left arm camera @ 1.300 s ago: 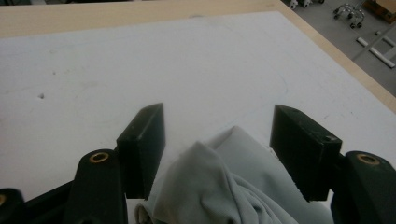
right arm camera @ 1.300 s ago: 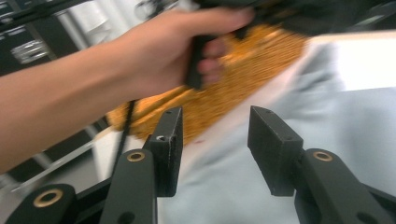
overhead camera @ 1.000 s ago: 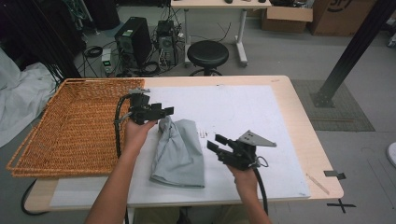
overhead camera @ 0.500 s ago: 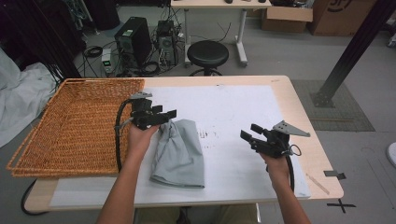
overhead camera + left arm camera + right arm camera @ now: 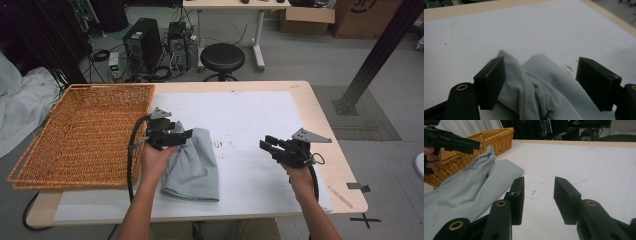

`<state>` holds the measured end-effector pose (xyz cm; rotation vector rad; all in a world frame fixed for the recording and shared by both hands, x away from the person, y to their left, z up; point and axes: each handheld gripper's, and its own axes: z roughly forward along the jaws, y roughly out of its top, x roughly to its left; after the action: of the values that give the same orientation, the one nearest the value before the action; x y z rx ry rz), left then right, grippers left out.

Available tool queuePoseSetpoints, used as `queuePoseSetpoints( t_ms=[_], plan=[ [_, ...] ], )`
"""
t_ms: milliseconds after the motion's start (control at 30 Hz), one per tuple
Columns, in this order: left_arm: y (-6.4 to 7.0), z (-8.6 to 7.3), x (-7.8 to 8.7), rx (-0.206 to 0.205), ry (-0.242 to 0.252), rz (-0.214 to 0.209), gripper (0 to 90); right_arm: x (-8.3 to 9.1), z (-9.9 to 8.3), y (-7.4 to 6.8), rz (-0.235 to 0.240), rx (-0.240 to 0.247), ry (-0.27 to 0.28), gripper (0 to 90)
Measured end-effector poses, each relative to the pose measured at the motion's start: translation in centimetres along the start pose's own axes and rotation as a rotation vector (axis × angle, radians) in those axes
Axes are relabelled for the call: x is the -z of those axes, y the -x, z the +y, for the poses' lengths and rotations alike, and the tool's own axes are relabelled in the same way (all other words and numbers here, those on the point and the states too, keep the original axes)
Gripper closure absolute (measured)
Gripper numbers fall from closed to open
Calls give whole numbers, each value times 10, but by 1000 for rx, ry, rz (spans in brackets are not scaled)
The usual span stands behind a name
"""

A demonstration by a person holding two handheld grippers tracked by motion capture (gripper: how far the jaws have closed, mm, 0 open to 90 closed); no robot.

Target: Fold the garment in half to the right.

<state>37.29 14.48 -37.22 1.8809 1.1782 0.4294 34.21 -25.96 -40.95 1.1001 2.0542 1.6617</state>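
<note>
The cloth [image 5: 192,162] (pale grey, folded and rumpled) lies on the white mat [image 5: 250,120], and its upper end sits right under the left gripper [image 5: 184,135]. In the left gripper view a bunched ridge of the cloth [image 5: 536,87] rises between the two jaws, which stand wide apart; the fabric passes close by the inside of the left-hand jaw, though whether it touches there I cannot tell, and the other jaw is clear of it. The rest of the cloth runs back from those fingertips toward the person, ending in a flat folded edge near the table's front.

The right gripper [image 5: 266,146] is held well apart from the cloth, off to its right, over bare mat. Its jaws are also parted with nothing between them (the right gripper view shows mat in the gap). Beyond its fingertips in that view the cloth [image 5: 466,187] slopes up to a peak below the left gripper [image 5: 471,145].

Behind the left gripper, on the side away from its fingertips, stands the wicker basket [image 5: 75,135], its near corner close to the hand [image 5: 156,160] that holds the gripper. A few dark specks mark the mat between the two grippers.
</note>
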Motion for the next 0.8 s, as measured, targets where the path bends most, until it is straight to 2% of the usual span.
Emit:
queuePoseSetpoints(
  t_ms=[100,200,267,333,433,500,567,633,733,767,800],
  plan=[
    [4,-9,-5,-26,-39,74,238,-4,-3,-4,3,0,-2,588],
    [4,-20,-11,-55,-107,153,235,-4,-4,-7,14,-13,17,566],
    [3,-27,-13,-38,-147,191,249,-4,-3,-8,17,-11,22,556],
    [1,-34,-12,-12,-155,210,296,-4,0,-8,19,-11,21,553],
    [-2,-45,-8,37,-141,232,325,-7,2,-7,21,-10,21,551],
    [-3,-49,-3,51,-121,234,321,-10,2,-8,28,-9,17,548],
    [-2,-52,5,75,-83,244,315,-13,1,-10,32,-6,10,543],
    [0,-53,14,75,-42,260,298,-15,0,-11,39,-7,7,541],
    [8,-54,26,47,19,227,295,-17,-1,-13,47,-4,5,540],
    [13,-54,30,42,48,185,295,-18,-1,-13,49,-2,5,540],
    [15,-53,31,38,57,166,296,-19,-2,-14,52,-5,1,537]
  ],
)
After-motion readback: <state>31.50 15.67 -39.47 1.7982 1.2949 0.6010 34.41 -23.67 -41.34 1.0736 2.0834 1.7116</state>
